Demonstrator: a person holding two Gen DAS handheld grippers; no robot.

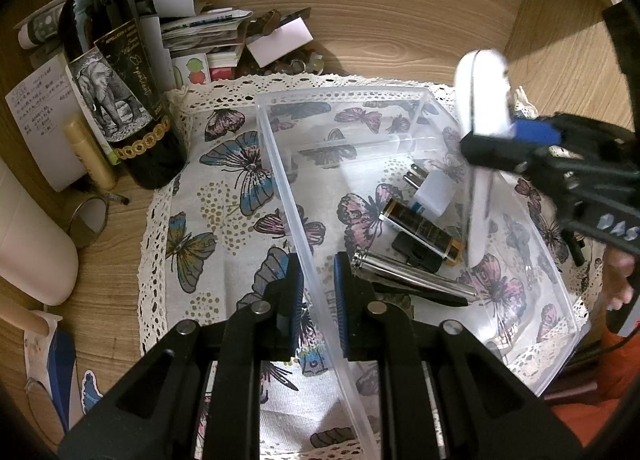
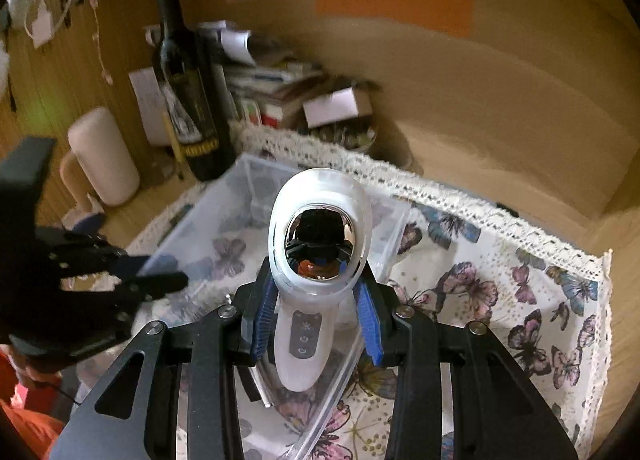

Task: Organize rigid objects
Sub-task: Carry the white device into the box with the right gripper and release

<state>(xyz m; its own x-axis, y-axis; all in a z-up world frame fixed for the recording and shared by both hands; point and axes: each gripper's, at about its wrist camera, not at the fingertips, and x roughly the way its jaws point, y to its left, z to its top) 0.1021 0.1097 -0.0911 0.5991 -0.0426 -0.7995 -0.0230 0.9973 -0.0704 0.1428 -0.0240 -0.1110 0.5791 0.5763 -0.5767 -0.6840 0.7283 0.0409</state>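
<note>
A clear plastic bin (image 1: 280, 164) sits on a butterfly-print cloth (image 1: 224, 188). Inside it lie a white plug adapter (image 1: 434, 188), a black-and-gold battery (image 1: 420, 230) and a silver nail clipper (image 1: 412, 274). My left gripper (image 1: 318, 284) straddles the bin's left wall, its blue pads on either side of it and close to it. My right gripper (image 2: 316, 316) is shut on a white handheld device with a mirrored round head (image 2: 318, 244) and holds it above the bin's right side; the device also shows in the left wrist view (image 1: 482, 94). The bin also shows in the right wrist view (image 2: 224, 220).
A dark wine bottle (image 1: 108, 72) stands at the cloth's left edge beside a lip balm tube (image 1: 90, 152), a metal ring (image 1: 88, 220) and a white cylinder (image 1: 28, 236). Piled papers and small clutter (image 1: 224, 36) sit behind the cloth, near the wooden back wall.
</note>
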